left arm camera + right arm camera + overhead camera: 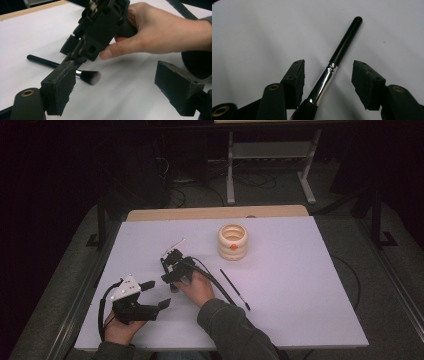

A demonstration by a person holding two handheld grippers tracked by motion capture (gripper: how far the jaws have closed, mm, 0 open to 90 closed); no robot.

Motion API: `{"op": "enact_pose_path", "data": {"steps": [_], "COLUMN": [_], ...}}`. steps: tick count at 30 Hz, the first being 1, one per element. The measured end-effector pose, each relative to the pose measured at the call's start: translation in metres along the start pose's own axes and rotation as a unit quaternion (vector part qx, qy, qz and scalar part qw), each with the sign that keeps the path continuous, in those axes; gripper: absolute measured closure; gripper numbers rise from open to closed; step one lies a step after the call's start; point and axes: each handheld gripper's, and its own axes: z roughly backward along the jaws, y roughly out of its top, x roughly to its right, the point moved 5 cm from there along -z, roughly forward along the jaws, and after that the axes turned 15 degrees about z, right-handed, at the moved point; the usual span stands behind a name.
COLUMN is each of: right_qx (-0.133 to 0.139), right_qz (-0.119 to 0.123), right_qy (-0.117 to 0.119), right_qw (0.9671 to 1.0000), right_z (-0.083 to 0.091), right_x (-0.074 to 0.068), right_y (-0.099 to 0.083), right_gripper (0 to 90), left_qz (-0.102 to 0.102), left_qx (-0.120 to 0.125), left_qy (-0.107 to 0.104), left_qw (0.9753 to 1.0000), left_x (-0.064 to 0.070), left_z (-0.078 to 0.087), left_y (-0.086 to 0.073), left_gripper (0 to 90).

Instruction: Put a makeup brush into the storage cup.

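White tabletop (300,285), high view: cream ribbed holder (233,241) toward the far edge, thin black brush (235,290) near the right forearm, pale stick (177,243) beyond the right gripper (172,265). Left gripper (152,295) sits near the near-left corner, jaws wide.

Left gripper view: makeup brush (87,76) lies flat on the tabletop under the right gripper, bristles toward the camera; right hand (160,35) behind.

Right gripper view: jaws wide apart, straddling the brush's silver ferrule (323,82) without touching; black handle points away.
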Motion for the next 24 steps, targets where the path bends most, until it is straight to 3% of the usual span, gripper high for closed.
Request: {"op": "enact_pose_path", "data": {"steps": [5,14,17,20,21,24], "right_qx": [-0.003,-0.011,-0.017,-0.016,-0.015,-0.014], "right_qz": [-0.002,0.002,0.035,0.032,0.027,0.014], "right_qy": [-0.001,-0.033,-0.067,-0.068,-0.071,-0.071], "right_qw": [1.0,0.9994,0.997,0.9971,0.997,0.9973], "right_z": [-0.004,-0.011,-0.012,-0.012,-0.012,-0.012], "right_x": [-0.003,-0.006,-0.009,-0.011,-0.012,-0.013], "right_y": [-0.001,-0.002,-0.003,-0.003,-0.003,-0.003], "right_gripper": [47.3,57.7,61.7,65.8,73.7,76.8], "left_qz": [0.0,0.001,0.0,0.0,0.0,0.001], "left_qx": [0.001,0.003,0.002,0.002,0.002,0.003], "left_qy": [0.0,-0.001,-0.001,-0.001,-0.001,-0.001], "left_qw": [1.0,1.0,1.0,1.0,1.0,1.0], "left_x": [0.0,0.0,0.0,0.0,0.0,0.0], "left_z": [0.0,0.0,0.0,0.0,0.0,0.0], "left_y": [0.0,0.001,0.001,0.001,0.001,0.001], "left_gripper": [16.7,16.7,16.7,16.7,16.7,16.7]}}
